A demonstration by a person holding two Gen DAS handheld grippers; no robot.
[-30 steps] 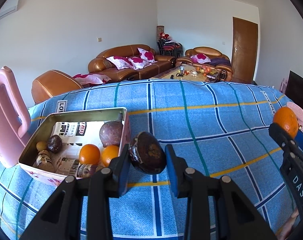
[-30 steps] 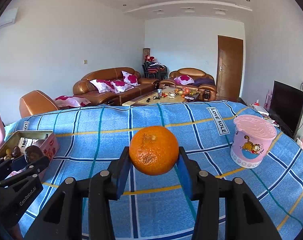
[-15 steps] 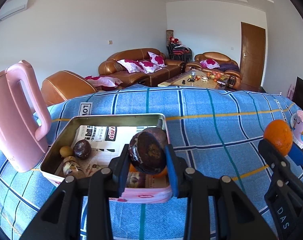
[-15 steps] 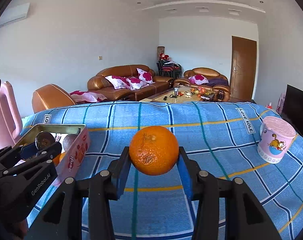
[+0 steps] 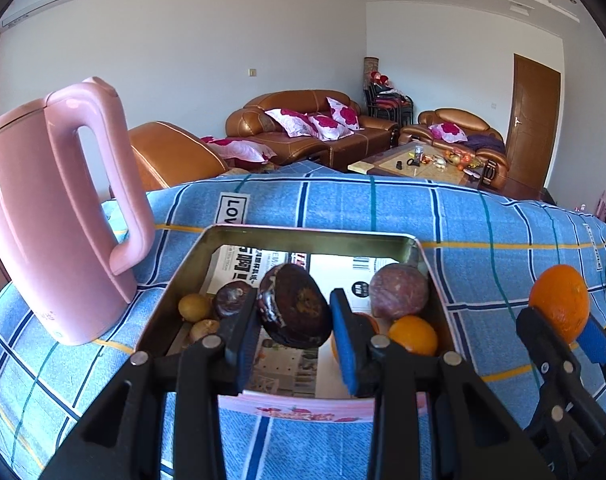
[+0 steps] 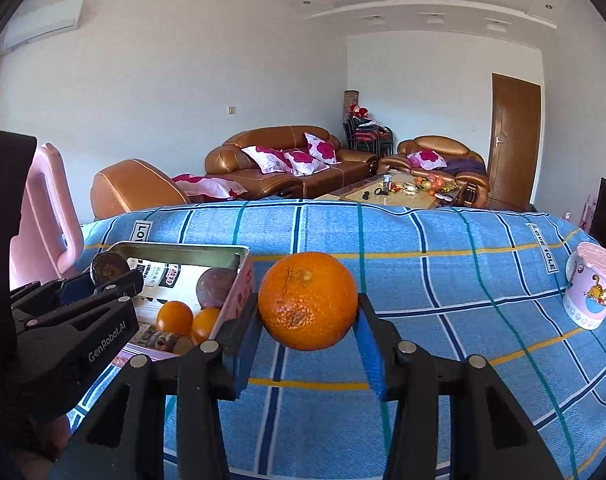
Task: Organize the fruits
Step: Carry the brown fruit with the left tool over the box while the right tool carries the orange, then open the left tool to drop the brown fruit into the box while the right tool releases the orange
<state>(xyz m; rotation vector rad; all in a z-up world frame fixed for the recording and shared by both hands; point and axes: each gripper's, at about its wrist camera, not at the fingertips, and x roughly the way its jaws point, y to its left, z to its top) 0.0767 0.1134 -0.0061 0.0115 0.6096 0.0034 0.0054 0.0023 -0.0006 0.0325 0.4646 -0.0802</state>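
My left gripper (image 5: 293, 320) is shut on a dark brown wrinkled passion fruit (image 5: 295, 310) and holds it above the metal tin (image 5: 311, 238). The tin, lined with newspaper, holds a purple passion fruit (image 5: 399, 290), a small orange (image 5: 413, 334) and several small dark and yellow fruits (image 5: 195, 307). My right gripper (image 6: 307, 322) is shut on a large orange (image 6: 307, 306), held over the blue cloth just right of the tin (image 6: 243, 276). The right gripper and its orange (image 5: 559, 306) also show at the right of the left wrist view.
A pink kettle (image 5: 51, 208) stands left of the tin. A pink lidded cup (image 6: 591, 290) stands at the far right of the blue checked cloth (image 6: 443, 272). Sofas and a coffee table lie beyond the table's far edge.
My left gripper has carried the passion fruit leftward from beside the tin to over its middle. My right gripper has followed left with the orange, closer to the tin.
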